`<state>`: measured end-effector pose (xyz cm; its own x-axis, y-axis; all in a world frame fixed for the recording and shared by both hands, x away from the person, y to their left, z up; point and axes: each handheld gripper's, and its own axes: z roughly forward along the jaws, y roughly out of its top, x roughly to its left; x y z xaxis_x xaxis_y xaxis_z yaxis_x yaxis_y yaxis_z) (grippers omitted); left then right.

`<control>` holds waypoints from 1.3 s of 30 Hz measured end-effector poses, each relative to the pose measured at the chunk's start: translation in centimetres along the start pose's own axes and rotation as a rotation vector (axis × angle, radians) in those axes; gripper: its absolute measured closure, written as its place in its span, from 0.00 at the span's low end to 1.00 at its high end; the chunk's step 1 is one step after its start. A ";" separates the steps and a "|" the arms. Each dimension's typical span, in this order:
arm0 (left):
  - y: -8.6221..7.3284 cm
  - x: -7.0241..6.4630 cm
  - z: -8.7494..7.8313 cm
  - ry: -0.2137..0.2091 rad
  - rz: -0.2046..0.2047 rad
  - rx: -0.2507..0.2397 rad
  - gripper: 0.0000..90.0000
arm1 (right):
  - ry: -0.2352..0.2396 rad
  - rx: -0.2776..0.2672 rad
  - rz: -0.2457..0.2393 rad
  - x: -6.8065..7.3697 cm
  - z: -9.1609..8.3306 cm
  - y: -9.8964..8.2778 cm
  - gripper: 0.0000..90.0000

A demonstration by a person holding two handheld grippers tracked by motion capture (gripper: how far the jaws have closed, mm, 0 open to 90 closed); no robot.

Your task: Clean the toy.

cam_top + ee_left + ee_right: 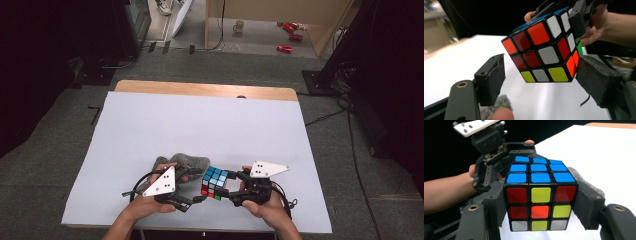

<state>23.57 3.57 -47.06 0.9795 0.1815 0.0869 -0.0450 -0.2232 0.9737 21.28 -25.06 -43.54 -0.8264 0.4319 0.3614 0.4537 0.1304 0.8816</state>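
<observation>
Nearest the lens in the right gripper view, my right claw (pixel 540 220) is clamped on the puzzle cube (pixel 540 195): both padded jaws press flat against opposite side faces, and the cube sits squarely between them with its all-blue face up and a mixed face of red, yellow, orange and white tiles toward the camera. In the high view the cube (pixel 215 182) is held just above the white sheet (pixel 150 130) covering the bench, close to the near edge and about midway along it, between my two hands. My left claw (pixel 540 80) stands open at the cube's lower corner; in the left gripper view its left pad is clear of the cube with white sheet showing in the gap, while the right pad lies right against the lower right edge, contact or a hair's gap I cannot tell. No squeeze from that side. My left hand (pixel 145 205) and right hand (pixel 265 207) enter from the near edge. A grey fuzzy cloth (pixel 187 162) lies on the sheet just behind the left claw, toward the far edge, apart from the cube. A strip of bare wood (pixel 200 89) shows along the bench's far edge.
</observation>
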 end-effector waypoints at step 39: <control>-1.1 -1.8 1.6 0.129 0.354 -0.017 0.27 | 0.072 0.114 0.319 -1.7 0.3 0.6 0.39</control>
<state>22.13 1.98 -48.64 0.8702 0.2149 0.4433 -0.3806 -0.2783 0.8819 23.02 -25.40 -43.75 -0.6562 0.4037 0.6374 0.7241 0.0995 0.6825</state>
